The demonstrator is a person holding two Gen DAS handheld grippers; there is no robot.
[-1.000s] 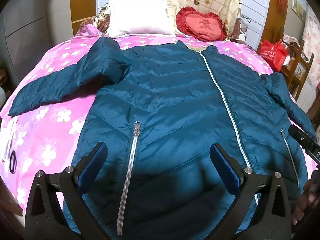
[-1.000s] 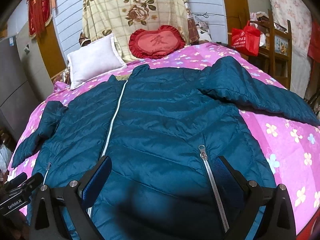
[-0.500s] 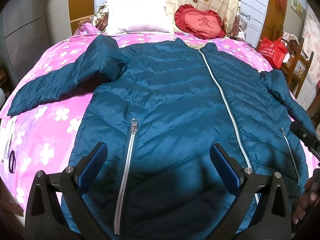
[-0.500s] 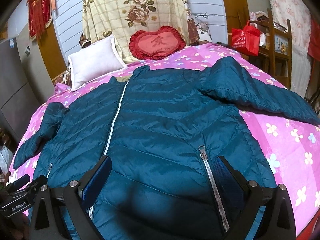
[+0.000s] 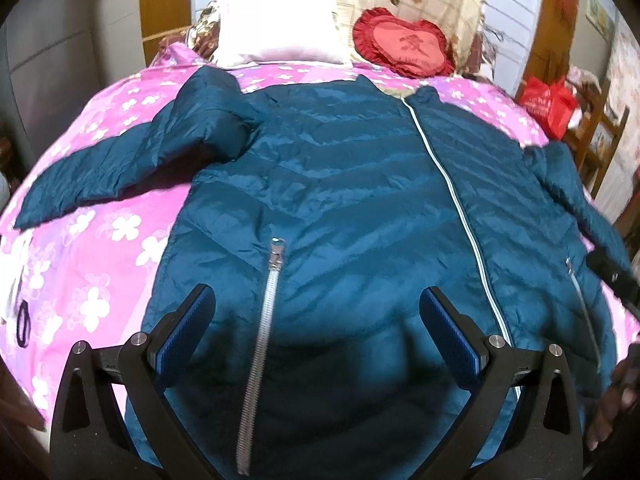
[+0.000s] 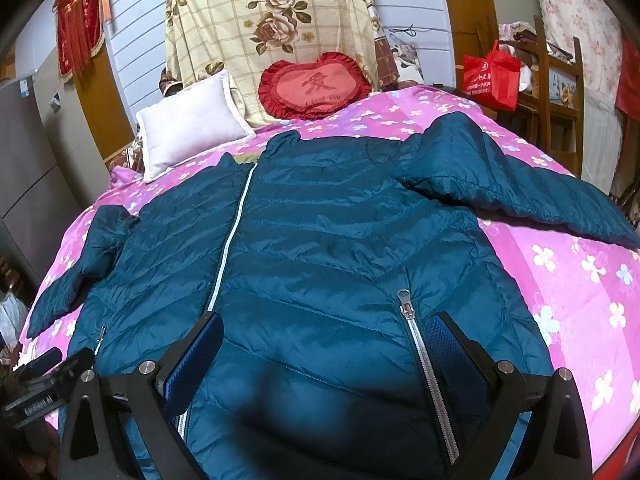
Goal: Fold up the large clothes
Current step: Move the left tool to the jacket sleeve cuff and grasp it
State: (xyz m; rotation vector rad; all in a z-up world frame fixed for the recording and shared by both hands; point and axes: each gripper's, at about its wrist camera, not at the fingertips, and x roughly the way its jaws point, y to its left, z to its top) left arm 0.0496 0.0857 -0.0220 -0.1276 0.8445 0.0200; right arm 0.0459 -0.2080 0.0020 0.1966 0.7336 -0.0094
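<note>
My left gripper point(image 5: 318, 328) stands spread wide over the lower hem area of the jacket point(image 5: 340, 208), its blue ribbed pads point(image 5: 182, 334) holding nothing. My right gripper point(image 6: 324, 344) is likewise spread and empty, above the jacket's other front panel. The hem itself is cut off — the black gripper frames and the lower picture edge cover it in both views. A dark soft shadow lies on the fabric between each pair of pads.

At the far right edge of the left wrist view, part of a hand point(image 5: 612, 400) shows, blurred and mostly out of frame. In the right wrist view the left gripper's body appears at lower left, its lettering too small to read.

The jacket is teal, quilted in chevron seams, with a slight sheen and fine wrinkles. It lies front up and zipped on the bed point(image 6: 560, 280). Two metal pocket zips point(image 6: 424, 356) run silver with coarse teeth; the centre zip point(image 6: 230, 240) is a thin pale line. One sleeve point(image 5: 112, 168) spreads flat to the side; the other sleeve point(image 6: 76, 276) trails toward the bed's edge, its cuff hard to make out.

The bedcover is pink with white blossoms. Beyond the collar rest a white pillow point(image 6: 192, 124) and a red frilled heart-shaped cushion point(image 6: 316, 84) — its small script is unreadable.
</note>
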